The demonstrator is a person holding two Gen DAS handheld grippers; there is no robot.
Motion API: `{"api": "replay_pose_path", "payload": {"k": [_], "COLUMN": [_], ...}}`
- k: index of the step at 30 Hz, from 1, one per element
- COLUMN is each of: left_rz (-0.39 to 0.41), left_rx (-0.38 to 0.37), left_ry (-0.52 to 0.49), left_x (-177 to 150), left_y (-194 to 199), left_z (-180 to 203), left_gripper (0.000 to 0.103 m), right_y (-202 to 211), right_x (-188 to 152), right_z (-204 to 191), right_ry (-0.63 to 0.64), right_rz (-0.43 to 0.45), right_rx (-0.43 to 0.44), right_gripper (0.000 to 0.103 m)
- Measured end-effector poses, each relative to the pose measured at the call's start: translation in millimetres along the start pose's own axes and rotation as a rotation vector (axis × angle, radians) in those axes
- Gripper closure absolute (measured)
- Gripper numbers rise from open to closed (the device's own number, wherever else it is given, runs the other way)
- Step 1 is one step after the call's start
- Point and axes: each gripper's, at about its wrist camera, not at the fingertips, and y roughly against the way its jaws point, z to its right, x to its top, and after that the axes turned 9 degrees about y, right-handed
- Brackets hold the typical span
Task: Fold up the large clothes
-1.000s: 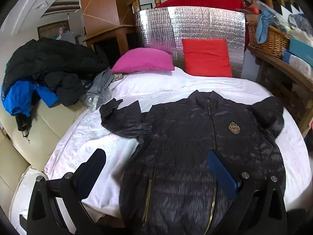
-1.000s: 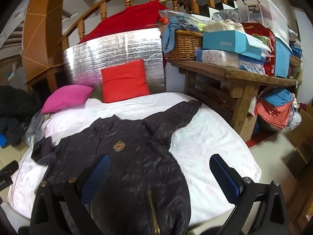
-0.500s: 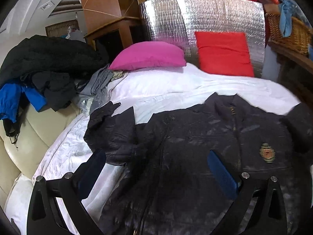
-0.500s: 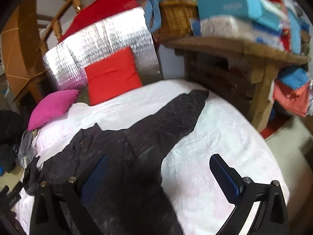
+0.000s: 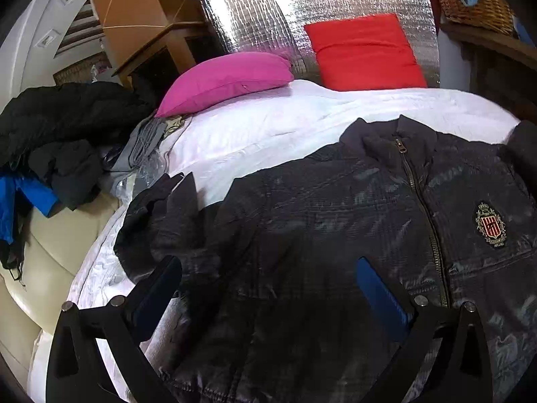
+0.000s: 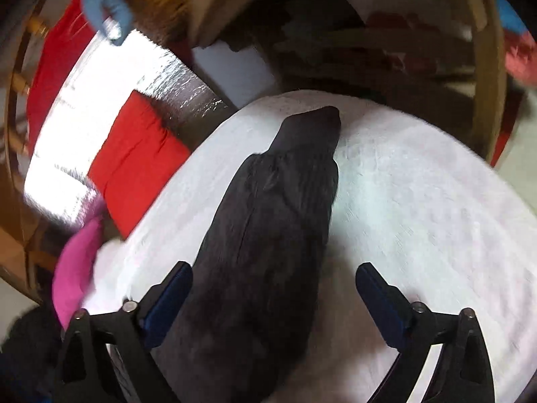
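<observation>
Status: early stage, no fold completed.

Dark padded jacket (image 5: 335,228) lay face up and spread flat on the white bed cover (image 5: 268,127), zip closed, collar toward 12 o'clock, crest badge (image 5: 490,224) visible at 3 o'clock of the zip. Left sleeve (image 5: 161,215) lay bunched and crumpled at 9 o'clock of the body, near the edge of the bed. Right sleeve (image 6: 285,201) lay stretched out straight along the cover, cuff pointing to 12 o'clock in the right wrist view.

Left tool (image 5: 268,288) stood apart, clamped on nothing, poised over the lower front panel of the jacket; contact with the cloth could not be told.

Right tool (image 6: 273,295) was closing, still wide, with the right sleeve lying between its two fingers; pads not yet pressed on the cloth. Picture blurred, so exact clearance could not be told.

Judged step in hand: grasp of the right sleeve, preparatory to laying it across the chest.

Judged remaining work:
- right sleeve folded inward;
- left sleeve straightened, then folded inward;
- body folded hem to collar;
- folded jacket set aside.

Further garments, a black and blue heap (image 5: 60,141), lay at 9 o'clock beside the bed, unfolded. Pink pillow (image 5: 228,80) and red pillow (image 5: 365,52) stood at 12 o'clock, well apart from the jacket.
</observation>
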Motion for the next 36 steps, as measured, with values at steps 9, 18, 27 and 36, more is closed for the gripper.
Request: {"api": "replay_pose_path", "payload": {"k": [9,18,27,36], "left_rz": [-0.055,-0.042,-0.029,-0.024], "left_rx": [0.007,0.015,0.019,0.005], "left_ry": [0.036,0.119,0.191,0.238], "left_x": [2,8,8,5], "left_y": [-16,-10,-3,-1], "left_z": [-2,-27,-56,-77], "left_gripper": [0.000,0.000,0.000,0.000], "right_y": [-26,75,132,78], "right_x": [-6,-48,-173,-279], "right_z": [-12,-109,-223,-245], "right_ry": [0.037,0.219,0.388,0.428], "right_rz": [0.017,0.171,0.017,-0.399], "right_rx": [-0.016,0.210,0.463,0.534], "right_gripper": [0.090,0.091,0.091,0.088]}}
